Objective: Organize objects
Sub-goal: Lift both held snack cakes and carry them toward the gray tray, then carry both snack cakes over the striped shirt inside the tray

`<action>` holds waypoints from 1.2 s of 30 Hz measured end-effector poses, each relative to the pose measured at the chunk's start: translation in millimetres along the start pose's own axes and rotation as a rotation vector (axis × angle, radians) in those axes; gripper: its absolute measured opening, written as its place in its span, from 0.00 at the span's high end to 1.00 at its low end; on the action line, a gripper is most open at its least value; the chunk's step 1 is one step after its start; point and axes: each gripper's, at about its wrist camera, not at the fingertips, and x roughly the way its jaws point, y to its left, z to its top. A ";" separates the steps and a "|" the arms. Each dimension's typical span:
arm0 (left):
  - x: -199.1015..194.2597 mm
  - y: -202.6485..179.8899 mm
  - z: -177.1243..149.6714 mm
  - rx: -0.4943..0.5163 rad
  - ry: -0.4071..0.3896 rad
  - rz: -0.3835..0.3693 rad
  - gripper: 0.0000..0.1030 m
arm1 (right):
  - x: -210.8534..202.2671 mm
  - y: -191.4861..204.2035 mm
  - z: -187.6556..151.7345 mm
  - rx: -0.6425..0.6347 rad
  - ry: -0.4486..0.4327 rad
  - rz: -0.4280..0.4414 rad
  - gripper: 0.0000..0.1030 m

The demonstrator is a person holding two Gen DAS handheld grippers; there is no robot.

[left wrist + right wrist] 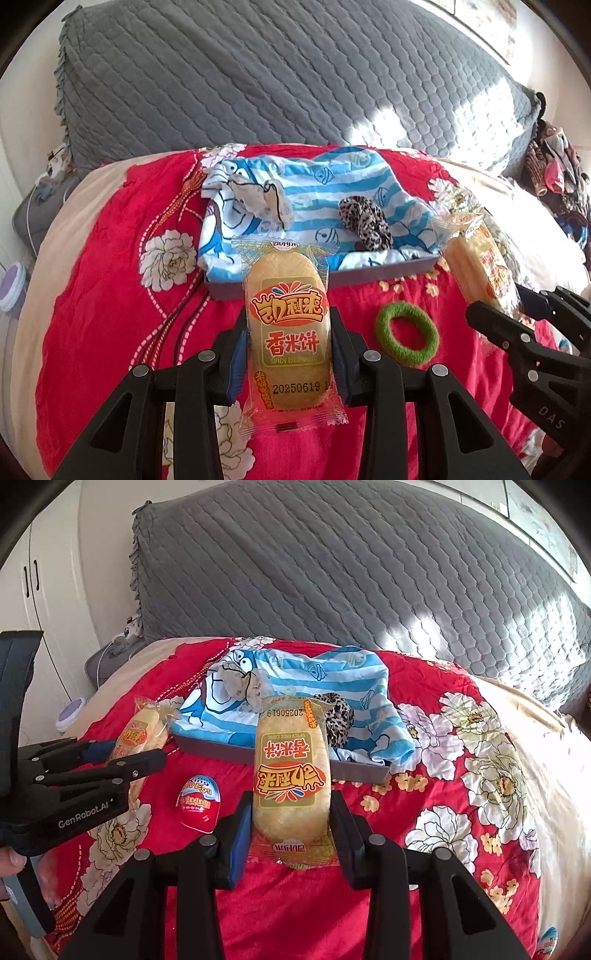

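Risk lies in slippery wrappers: left claw [288,354] and right claw [291,834] each pinch a rice cake packet [286,325] centre-frame, short of the tray [369,273]; either could slide out.

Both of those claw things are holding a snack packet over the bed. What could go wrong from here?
The left gripper and right gripper each clamp a rice cake packet by its sides, so squeezing harder might crack the brittle cake. The tray already holds a striped cloth and a leopard scrunchie, so a dropped packet could slide off the bunched fabric. The soft red quilt may let the tray tip.
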 end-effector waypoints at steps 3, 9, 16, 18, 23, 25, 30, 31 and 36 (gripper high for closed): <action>0.6 -1.3 6.1 0.004 -0.011 0.002 0.62 | 0.3 -1.0 4.5 0.000 -0.005 -0.001 0.61; 4.9 0.0 14.9 -0.009 -0.018 0.002 0.62 | 1.9 -1.9 12.7 0.008 -0.018 -0.004 0.61; 8.2 -0.1 19.6 -0.012 -0.025 0.007 0.62 | 3.7 -2.3 19.1 0.011 -0.029 -0.007 0.61; 9.0 -0.3 20.6 -0.014 -0.026 0.008 0.62 | 4.2 -2.9 20.7 0.011 -0.033 -0.005 0.61; 13.8 1.1 24.8 -0.022 -0.023 0.014 0.62 | 7.3 -5.5 25.8 0.016 -0.037 -0.007 0.61; 15.7 1.9 26.6 -0.025 -0.024 0.017 0.62 | 8.9 -6.2 28.1 0.019 -0.039 -0.009 0.61; 21.5 3.3 31.4 -0.029 -0.025 0.021 0.62 | 12.2 -7.1 32.8 0.018 -0.043 -0.008 0.61; 23.0 3.8 32.4 -0.030 -0.025 0.022 0.62 | 12.6 -7.2 33.9 0.020 -0.046 -0.011 0.61; 29.6 4.7 36.5 -0.033 -0.025 0.027 0.62 | 16.3 -8.2 42.1 0.020 -0.056 -0.011 0.61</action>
